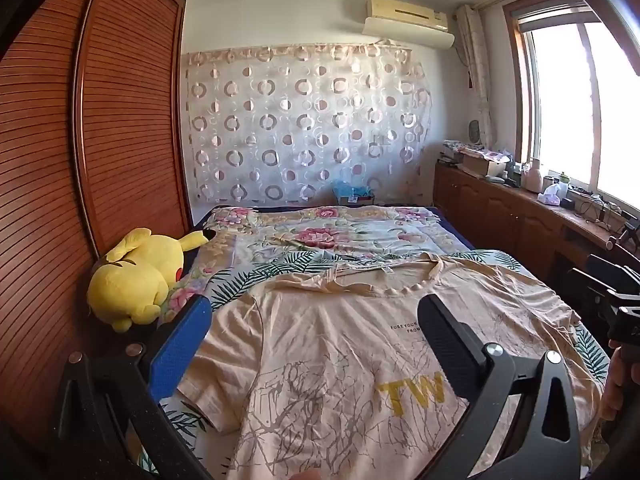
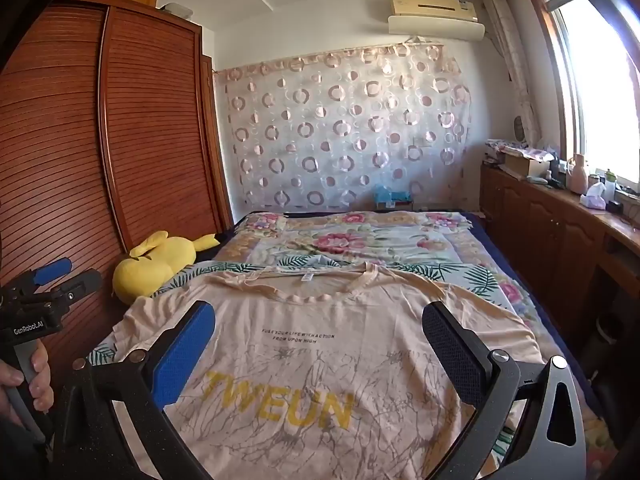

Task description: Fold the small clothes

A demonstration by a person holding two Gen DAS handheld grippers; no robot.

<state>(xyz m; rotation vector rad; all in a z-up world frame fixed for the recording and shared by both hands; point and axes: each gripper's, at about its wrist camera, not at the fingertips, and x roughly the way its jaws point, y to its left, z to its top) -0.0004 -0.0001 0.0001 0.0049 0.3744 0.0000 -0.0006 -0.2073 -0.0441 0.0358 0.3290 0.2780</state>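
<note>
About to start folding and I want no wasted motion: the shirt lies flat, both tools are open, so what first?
Probably lower the left tool onto the T-shirt's left sleeve and pinch it: both tools hover open, the right tool too, and nothing is folded yet.

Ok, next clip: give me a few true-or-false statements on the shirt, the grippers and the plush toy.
1. The T-shirt lies spread flat, print side up. True.
2. The right gripper is clamped on a sleeve. False: its jaws stand wide open, holding nothing.
3. The left gripper is open. True.
4. The yellow plush toy sits on the shirt. False: it lies beside it, next to the wardrobe.
5. The shirt is already folded in half. False: neckline and both sleeves are laid out.
</note>
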